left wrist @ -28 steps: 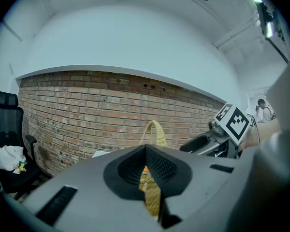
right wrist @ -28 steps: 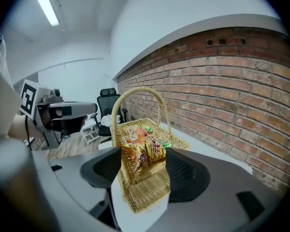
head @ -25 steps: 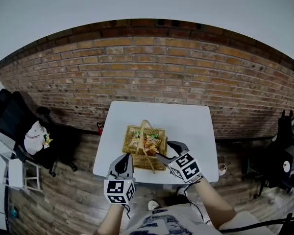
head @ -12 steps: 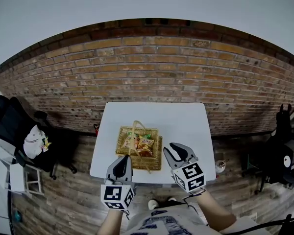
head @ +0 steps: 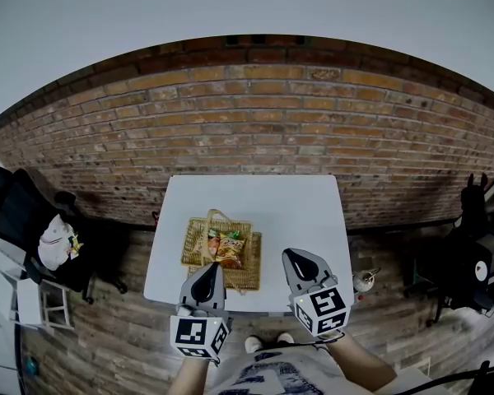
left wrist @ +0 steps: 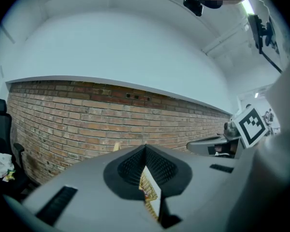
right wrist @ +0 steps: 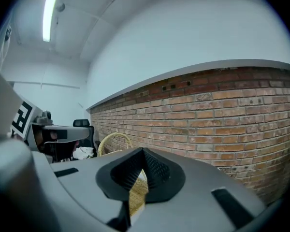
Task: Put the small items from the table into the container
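Both tools hang over the near edge of the table [head: 300,208]: left tongs [head: 209,276] pressed together on nothing, right tongs [head: 296,263] pressed together too, nothing pinched. The wicker basket [head: 249,260] sits just ahead of the left tongs and off to the left of the right pair, with the snack packets [head: 222,248] lying inside it. I see no loose item on the tabletop, so by my reading the loading step is done or nearly so. The next move calls for a scan for leftovers. Its handle [head: 212,215] arches at its far side, a snag for any further drop. Nothing lies between tongs and basket. Far left of both stands an office chair [head: 16,208], a brick wall [head: 255,113] well beyond
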Demonstrator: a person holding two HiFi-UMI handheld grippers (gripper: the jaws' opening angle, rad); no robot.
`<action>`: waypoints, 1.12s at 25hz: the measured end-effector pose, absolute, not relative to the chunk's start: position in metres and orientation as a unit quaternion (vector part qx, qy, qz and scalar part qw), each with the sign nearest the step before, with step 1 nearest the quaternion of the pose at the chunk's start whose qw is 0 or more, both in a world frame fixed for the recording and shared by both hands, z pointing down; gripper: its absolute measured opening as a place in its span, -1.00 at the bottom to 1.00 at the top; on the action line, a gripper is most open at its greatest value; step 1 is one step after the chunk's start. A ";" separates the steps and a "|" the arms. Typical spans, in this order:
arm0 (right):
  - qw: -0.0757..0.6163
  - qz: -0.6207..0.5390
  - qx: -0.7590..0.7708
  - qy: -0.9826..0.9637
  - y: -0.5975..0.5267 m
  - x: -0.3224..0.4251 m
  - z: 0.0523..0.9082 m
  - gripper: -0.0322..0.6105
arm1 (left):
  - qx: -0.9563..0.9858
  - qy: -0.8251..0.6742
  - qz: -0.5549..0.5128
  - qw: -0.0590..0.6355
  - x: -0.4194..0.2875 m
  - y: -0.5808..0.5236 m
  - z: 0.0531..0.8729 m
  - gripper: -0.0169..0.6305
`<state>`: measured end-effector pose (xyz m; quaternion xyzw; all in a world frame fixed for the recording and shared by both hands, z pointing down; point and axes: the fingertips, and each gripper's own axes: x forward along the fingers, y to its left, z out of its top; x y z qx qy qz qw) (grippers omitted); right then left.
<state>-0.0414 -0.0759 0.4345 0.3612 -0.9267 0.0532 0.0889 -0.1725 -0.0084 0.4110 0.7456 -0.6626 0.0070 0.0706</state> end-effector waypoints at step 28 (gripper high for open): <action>0.082 0.050 0.357 -0.929 -0.072 -0.025 0.426 -0.84 | 0.750 -0.659 0.011 0.065 -0.151 -0.009 0.407 -0.80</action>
